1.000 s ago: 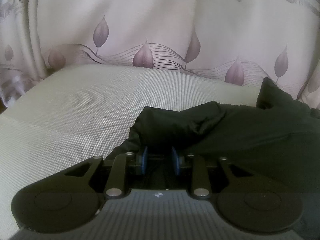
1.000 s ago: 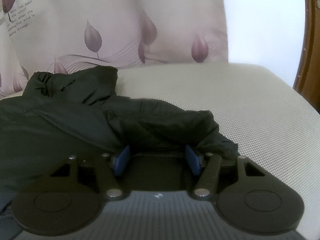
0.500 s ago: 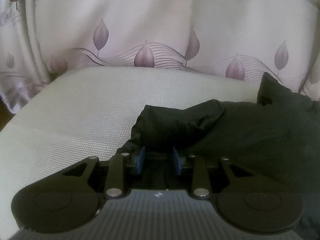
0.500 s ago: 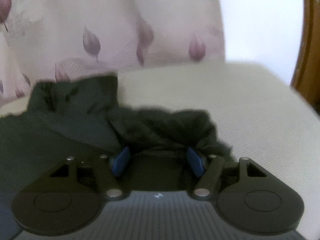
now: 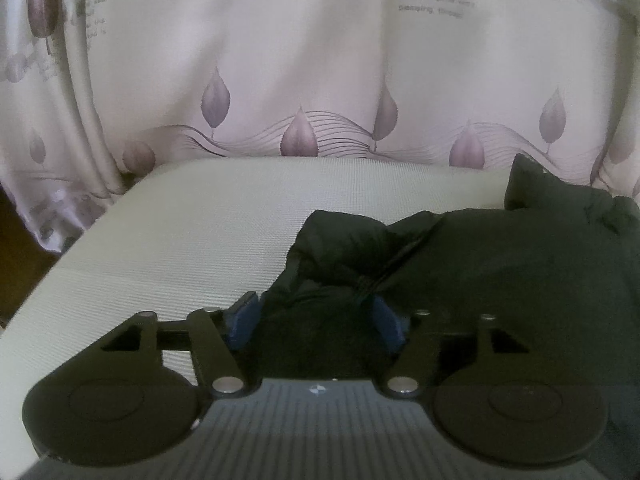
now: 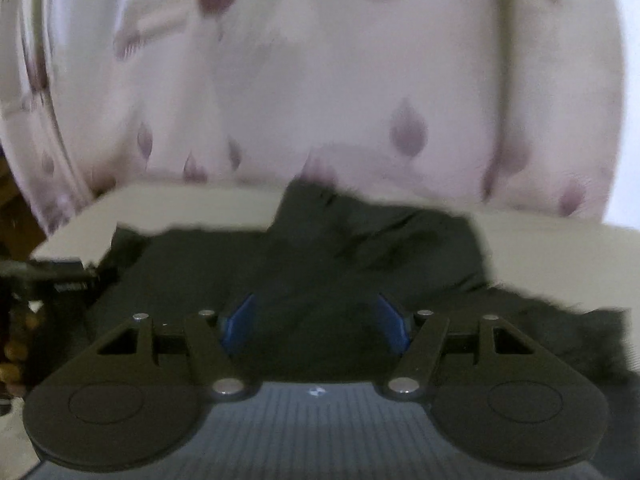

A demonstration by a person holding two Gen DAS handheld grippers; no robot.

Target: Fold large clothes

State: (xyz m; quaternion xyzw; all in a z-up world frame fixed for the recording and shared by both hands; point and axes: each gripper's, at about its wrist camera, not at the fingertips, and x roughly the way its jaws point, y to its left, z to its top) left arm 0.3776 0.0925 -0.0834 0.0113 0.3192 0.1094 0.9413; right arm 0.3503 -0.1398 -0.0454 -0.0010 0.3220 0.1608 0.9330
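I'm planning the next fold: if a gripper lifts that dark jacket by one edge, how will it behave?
The dark jacket lies bunched in soft creases on the mattress, so it will probably droop and trail rather than hold shape. Its puffy folds suggest light padding, likely bulky but not heavy. The fabric looks smooth, so it may slip from a shallow pinch.

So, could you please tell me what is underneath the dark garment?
The dark garment lies on a pale woven cushion, bare beside it. Whatever the cloth covers is hidden.
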